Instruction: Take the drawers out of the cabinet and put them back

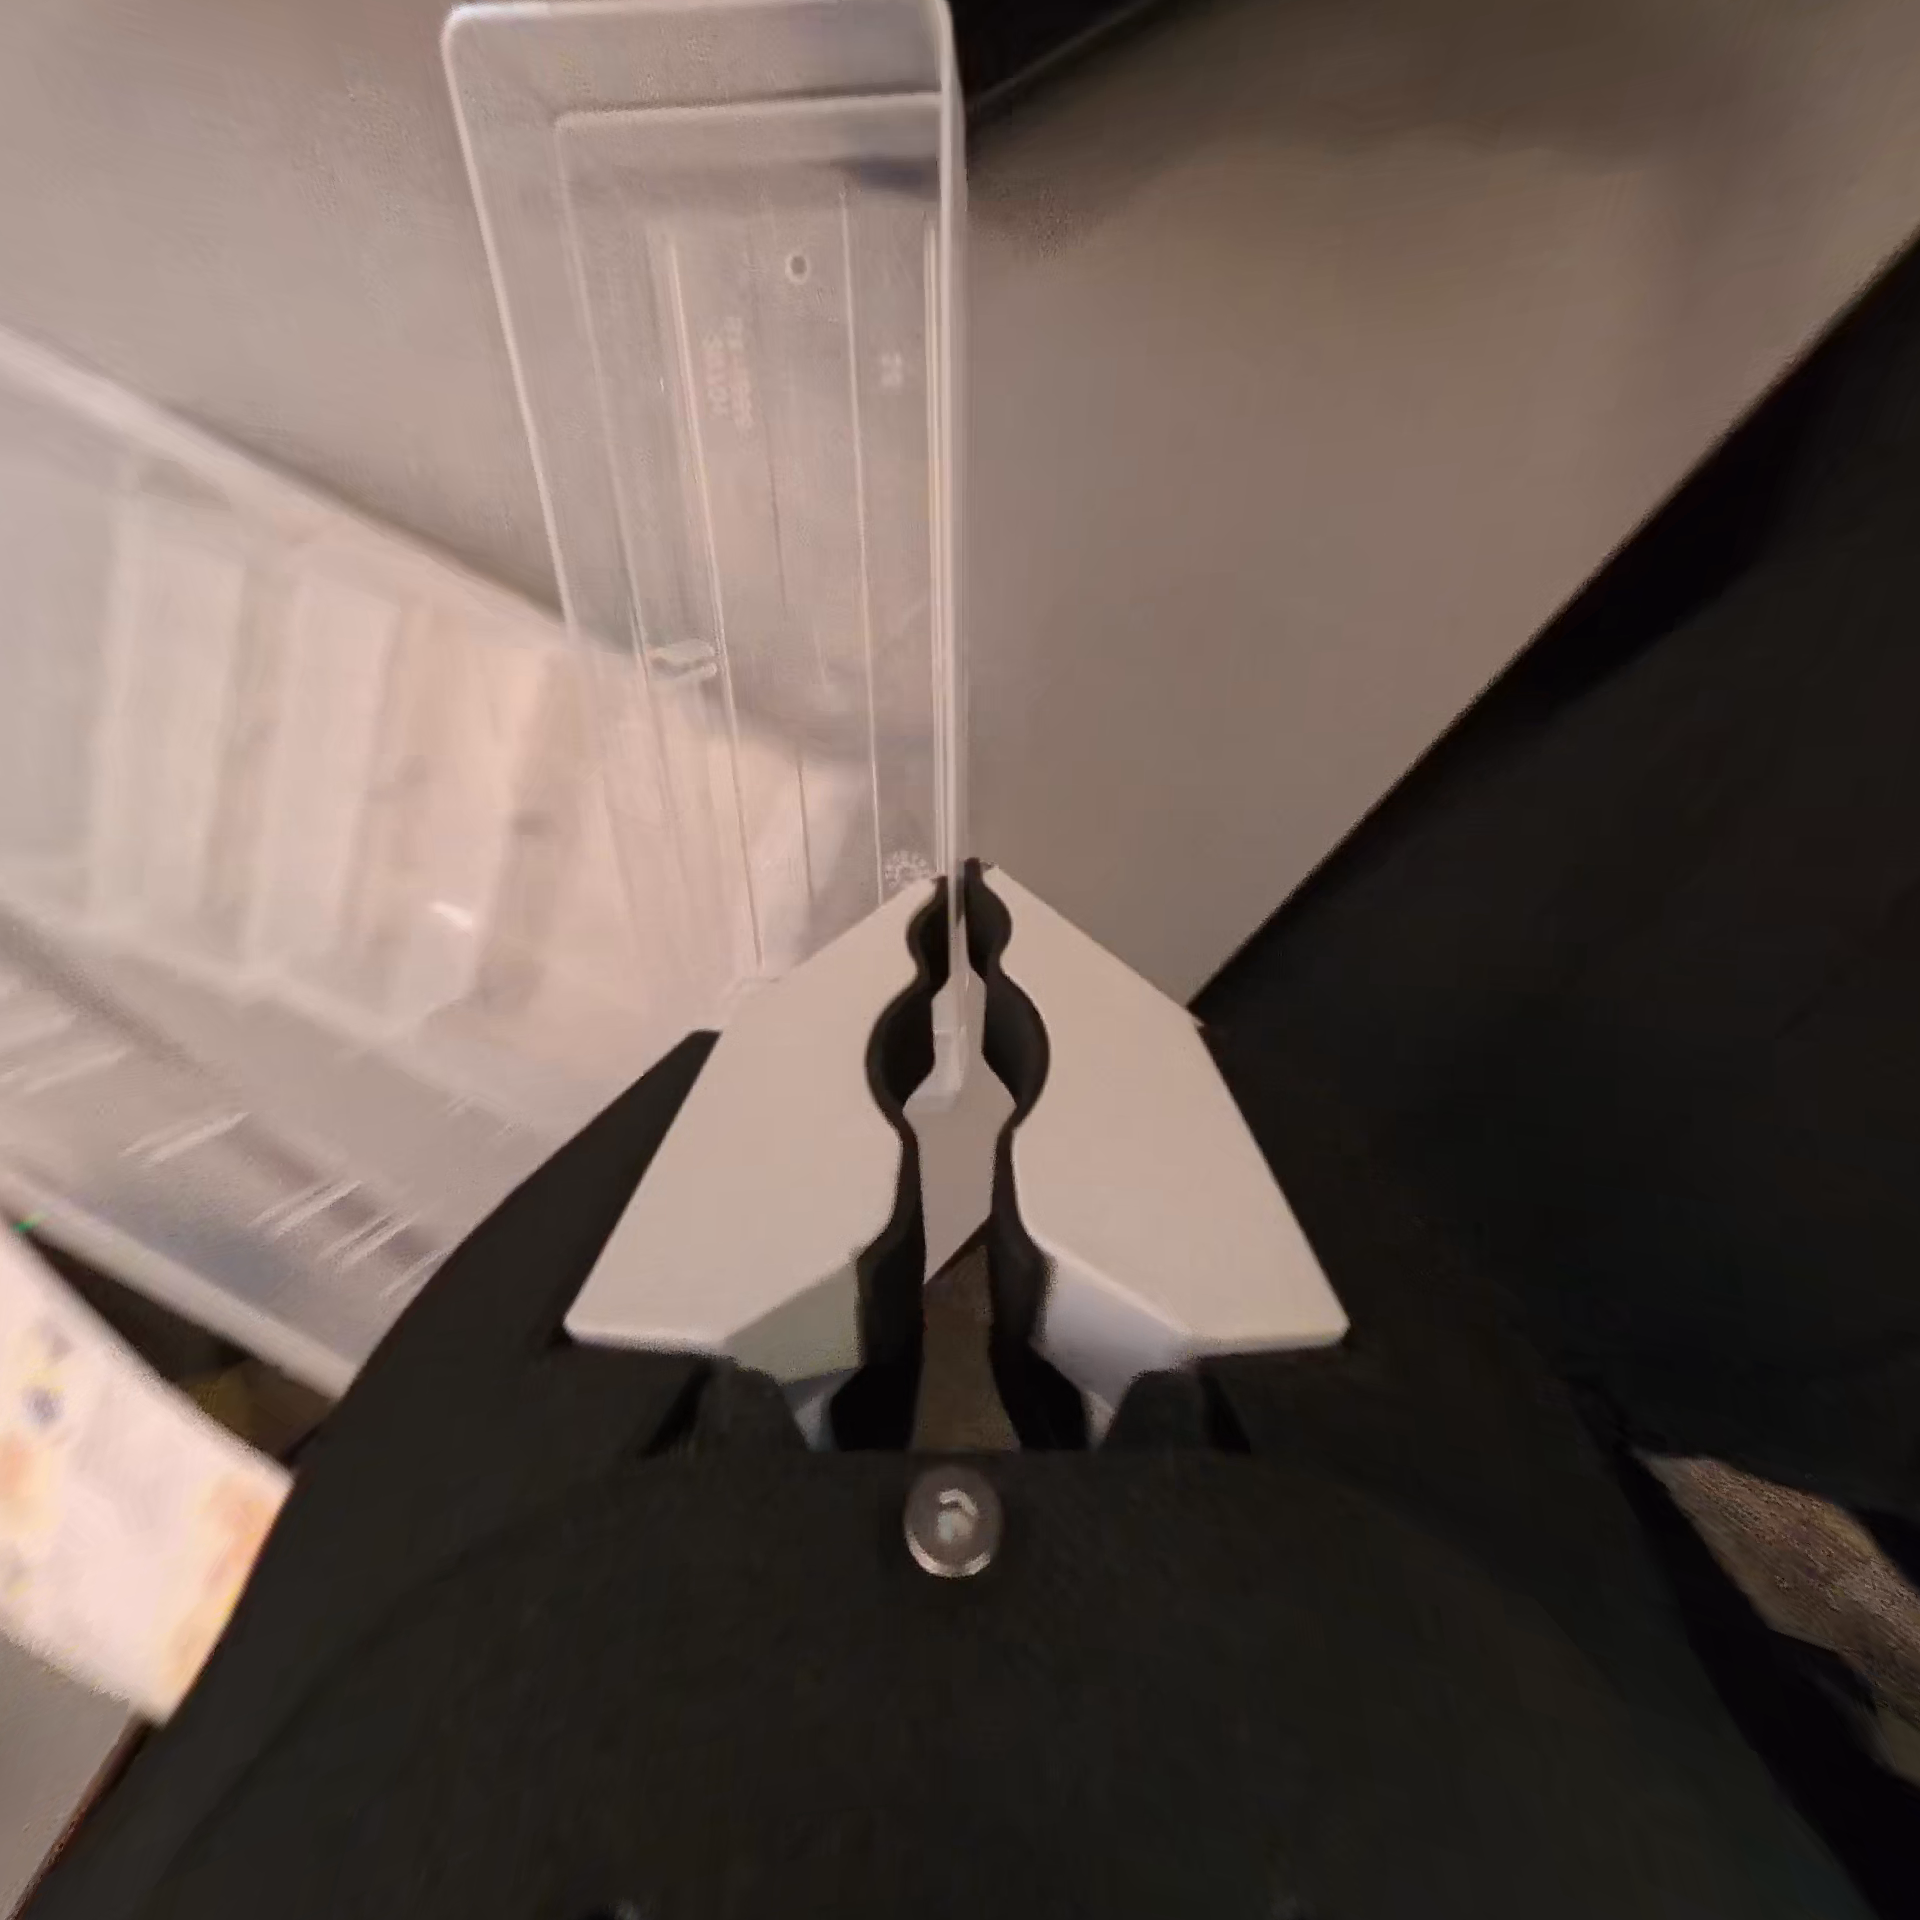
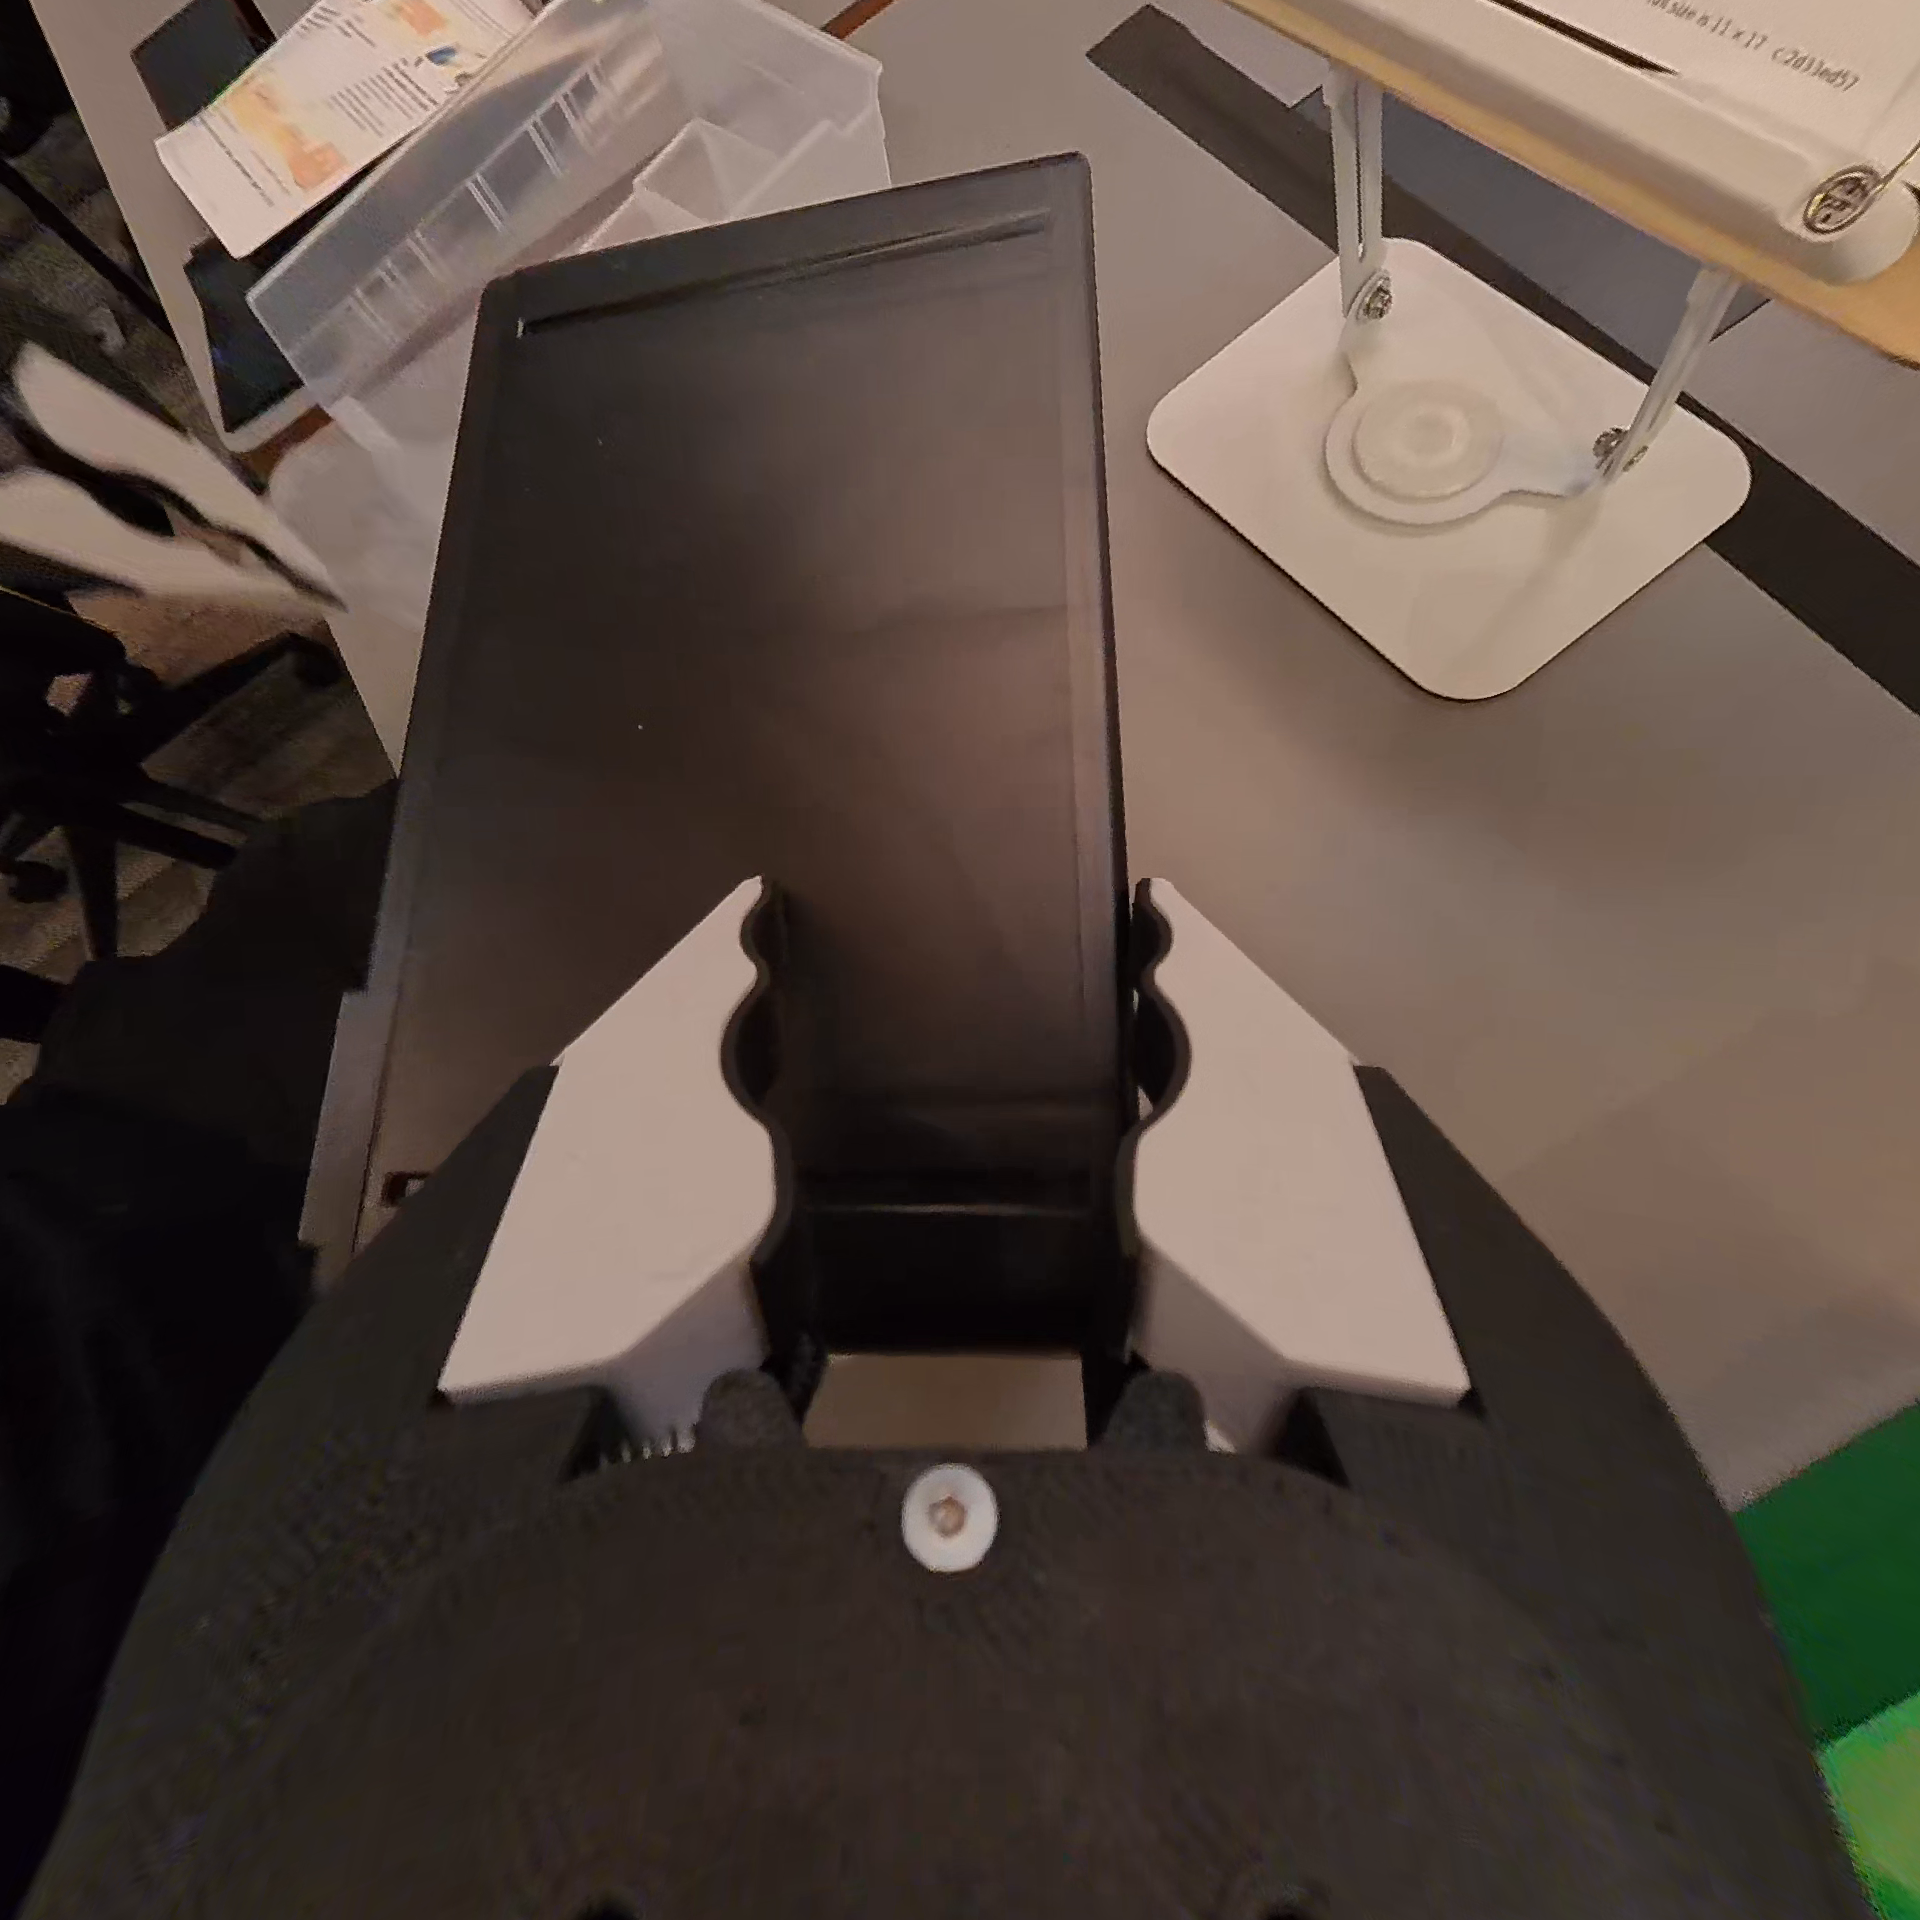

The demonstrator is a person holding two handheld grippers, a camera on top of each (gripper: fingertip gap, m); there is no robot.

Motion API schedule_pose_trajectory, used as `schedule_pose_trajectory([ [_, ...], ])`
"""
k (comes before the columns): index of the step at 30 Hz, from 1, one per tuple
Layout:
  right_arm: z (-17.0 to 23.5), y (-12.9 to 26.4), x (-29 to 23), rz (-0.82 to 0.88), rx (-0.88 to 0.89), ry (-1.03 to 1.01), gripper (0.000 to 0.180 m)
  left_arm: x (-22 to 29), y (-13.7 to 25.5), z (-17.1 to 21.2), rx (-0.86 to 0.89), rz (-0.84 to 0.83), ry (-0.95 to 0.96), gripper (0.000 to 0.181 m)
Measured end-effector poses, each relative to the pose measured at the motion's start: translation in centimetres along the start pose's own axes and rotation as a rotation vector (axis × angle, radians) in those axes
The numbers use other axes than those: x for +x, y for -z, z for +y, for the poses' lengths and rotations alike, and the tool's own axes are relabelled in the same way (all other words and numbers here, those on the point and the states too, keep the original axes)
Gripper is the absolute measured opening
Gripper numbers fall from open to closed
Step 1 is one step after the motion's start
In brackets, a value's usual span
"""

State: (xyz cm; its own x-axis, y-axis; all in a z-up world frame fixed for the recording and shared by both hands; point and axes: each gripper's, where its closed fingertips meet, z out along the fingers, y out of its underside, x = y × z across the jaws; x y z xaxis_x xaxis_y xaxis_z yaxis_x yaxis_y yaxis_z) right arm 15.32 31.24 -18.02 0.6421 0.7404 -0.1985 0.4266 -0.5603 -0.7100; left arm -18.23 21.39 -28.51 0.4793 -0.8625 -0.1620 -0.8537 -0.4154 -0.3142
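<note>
My left gripper (image 1: 958, 878) is shut on the thin side wall of a clear plastic drawer (image 1: 748, 416), which sticks out ahead of it above the grey table (image 1: 1299, 364). The black cabinet (image 2: 779, 571) stands on the table under my right gripper (image 2: 956, 904). That gripper's jaws stand wide apart: the right finger is by the cabinet's right edge, the left finger over its top. In the right wrist view the held clear drawer (image 2: 436, 249) hangs past the cabinet's far left corner, with the blurred left gripper (image 2: 156, 520) beside it.
More clear drawers lie on the table (image 1: 260, 779), also seen behind the cabinet (image 2: 758, 135). A printed sheet (image 2: 343, 114) lies at the far left. A white stand base (image 2: 1455, 468) sits right of the cabinet. An office chair (image 2: 83, 748) is off the table's left edge.
</note>
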Motion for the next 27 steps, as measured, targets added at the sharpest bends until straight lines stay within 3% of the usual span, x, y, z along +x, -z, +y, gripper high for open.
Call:
schedule_pose_trajectory([
  [5,0.1,0.0,-0.1,-0.005,0.025,-0.007,0.065,6.2,-6.1,-2.4,-0.025,0.092,-0.003,0.000],
  [9,0.1,0.1,-0.2,-0.002,0.029,0.001,0.065,6.8,-8.9,-2.5,-0.039,0.087,-0.010,0.003],
  [14,0.1,0.1,-0.3,-0.011,0.037,0.010,0.065,5.2,-7.1,-3.1,0.083,0.041,0.023,0.047],
  [15,0.1,0.1,-0.3,-0.012,0.036,0.013,0.065,4.5,-7.0,-2.7,0.090,0.022,0.055,0.064],
  [19,0.0,0.0,-0.3,-0.018,0.038,0.021,0.065,3.9,-9.6,-0.3,0.033,0.054,0.125,0.108],
  [21,0.0,0.0,-0.3,-0.019,0.043,0.024,0.065,3.9,-10.8,0.6,-0.019,0.078,0.134,0.097],
  [22,0.0,0.0,-0.3,-0.019,0.046,0.024,0.065,4.2,-10.7,0.0,0.017,0.115,0.163,0.072],
  [23,0.0,0.0,-0.3,-0.018,0.048,0.024,0.065,4.0,-10.6,-0.5,0.044,0.125,0.178,0.066],
  [27,0.0,0.0,-0.3,-0.018,0.048,0.020,0.065,3.1,-10.3,-0.7,0.019,0.080,0.178,0.065],
])
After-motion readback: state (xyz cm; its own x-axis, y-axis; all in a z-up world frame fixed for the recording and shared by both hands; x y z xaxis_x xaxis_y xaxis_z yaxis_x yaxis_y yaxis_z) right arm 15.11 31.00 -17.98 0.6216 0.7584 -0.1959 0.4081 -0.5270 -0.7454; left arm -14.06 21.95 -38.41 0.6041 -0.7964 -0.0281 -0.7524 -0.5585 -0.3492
